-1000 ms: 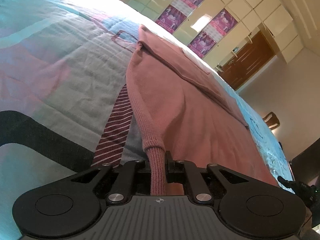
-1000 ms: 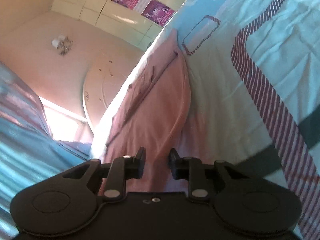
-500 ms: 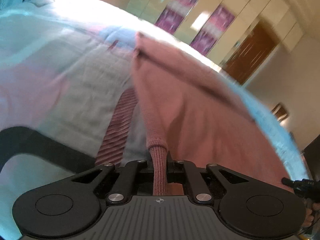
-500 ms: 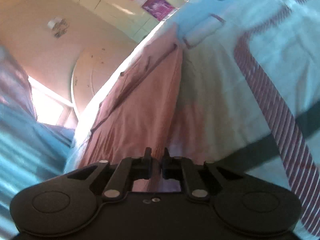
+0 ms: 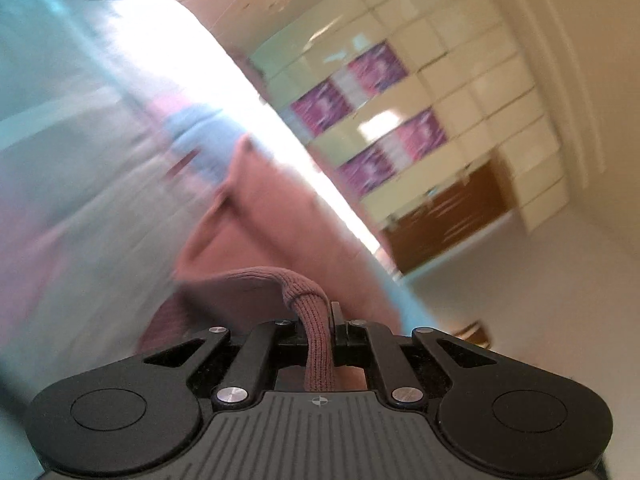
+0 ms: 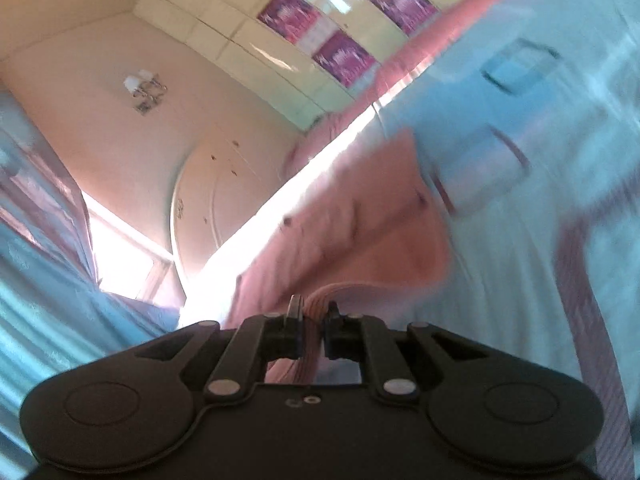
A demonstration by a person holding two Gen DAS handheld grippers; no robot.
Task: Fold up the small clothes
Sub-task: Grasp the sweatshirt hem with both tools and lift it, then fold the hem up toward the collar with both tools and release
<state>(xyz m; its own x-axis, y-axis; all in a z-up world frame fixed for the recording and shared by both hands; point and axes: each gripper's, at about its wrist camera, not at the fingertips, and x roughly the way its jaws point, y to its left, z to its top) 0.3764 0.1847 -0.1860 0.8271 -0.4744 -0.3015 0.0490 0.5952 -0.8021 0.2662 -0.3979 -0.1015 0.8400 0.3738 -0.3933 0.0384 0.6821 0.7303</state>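
Pink knit garment (image 5: 256,216) lies spread on the bed (image 5: 72,152), over a pale blue patterned bedsheet; the left wrist view is blurred, yet the ribbed edge (image 5: 316,344) shows sharply, arching up from the cloth and running down between the fingers of the left claw (image 5: 320,320), which is clamped on it; behind, a wall of cream cabinets (image 5: 460,80) with purple posters (image 5: 376,68) and a brown door (image 5: 452,216). In the right wrist view the garment (image 6: 360,232) rises from the bedsheet (image 6: 520,240) toward the right claw (image 6: 312,320), whose fingers are closed on a bunched fold of its pink edge (image 6: 316,300); at far left hang blue curtains (image 6: 36,280) beside a bright window (image 6: 120,256).
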